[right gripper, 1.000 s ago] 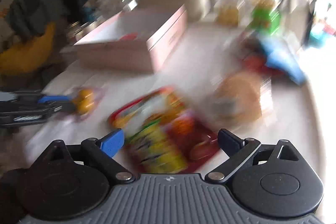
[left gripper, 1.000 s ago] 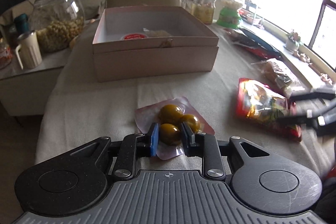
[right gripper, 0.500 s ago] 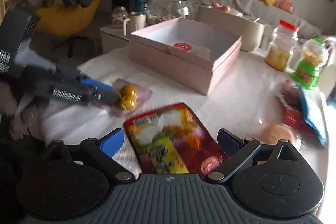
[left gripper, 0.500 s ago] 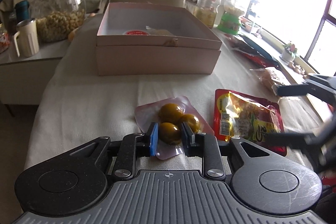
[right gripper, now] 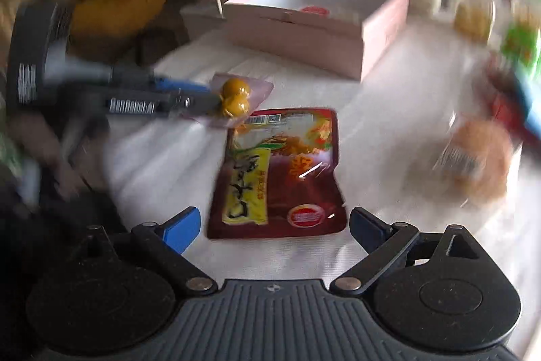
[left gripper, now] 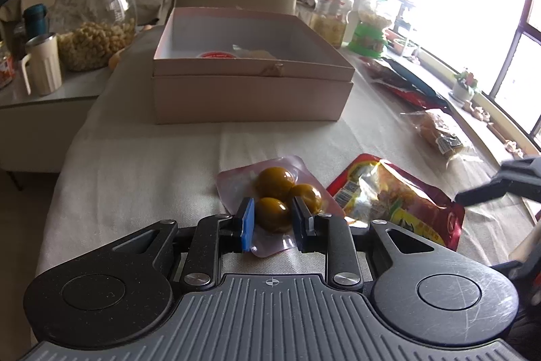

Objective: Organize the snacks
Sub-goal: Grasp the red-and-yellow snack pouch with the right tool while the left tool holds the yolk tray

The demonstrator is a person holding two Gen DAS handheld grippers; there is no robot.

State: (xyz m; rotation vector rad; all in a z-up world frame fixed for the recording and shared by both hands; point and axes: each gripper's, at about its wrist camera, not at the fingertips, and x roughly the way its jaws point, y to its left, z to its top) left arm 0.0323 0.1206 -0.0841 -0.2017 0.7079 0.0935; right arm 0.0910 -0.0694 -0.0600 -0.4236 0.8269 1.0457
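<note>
Gripping the egg pouch (left gripper: 270, 192), left tool (left gripper: 273, 220); right tool (right gripper: 274, 225) wide open.

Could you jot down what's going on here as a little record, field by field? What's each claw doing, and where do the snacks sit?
left claw: shut on the egg pack, which lies on the cloth
right claw: open, holding nothing, red pouch lies just ahead of it
box: open, at the far end of the cloth, a few items inside
bun pack: on the cloth, right of the pouch
table: covered with a white cloth
</note>
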